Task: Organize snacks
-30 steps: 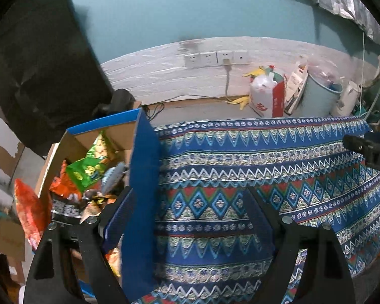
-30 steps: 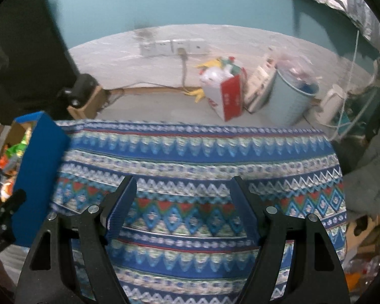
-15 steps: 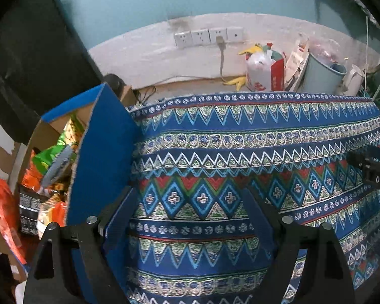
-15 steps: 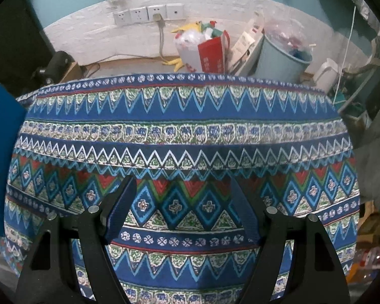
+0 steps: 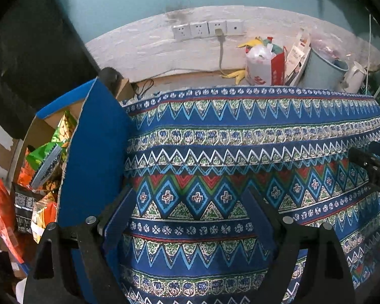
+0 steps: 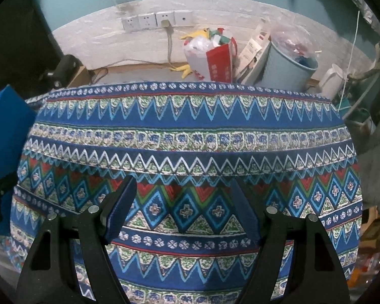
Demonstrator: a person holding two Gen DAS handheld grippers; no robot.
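Here, crinkly foil snack bags (image 5: 52,149) fill a cardboard box (image 5: 38,131).

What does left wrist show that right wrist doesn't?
Left wrist only: inside of the blue cardboard box, with snack packets piled in it, and the right gripper at the frame's right edge.

Right wrist only: just the box's blue outer flap at far left, no snacks; its own open fingers over the cloth.

Both: patterned tablecloth, wall sockets, red-and-white bag, blue bin, white kettle. The left gripper is open and empty.
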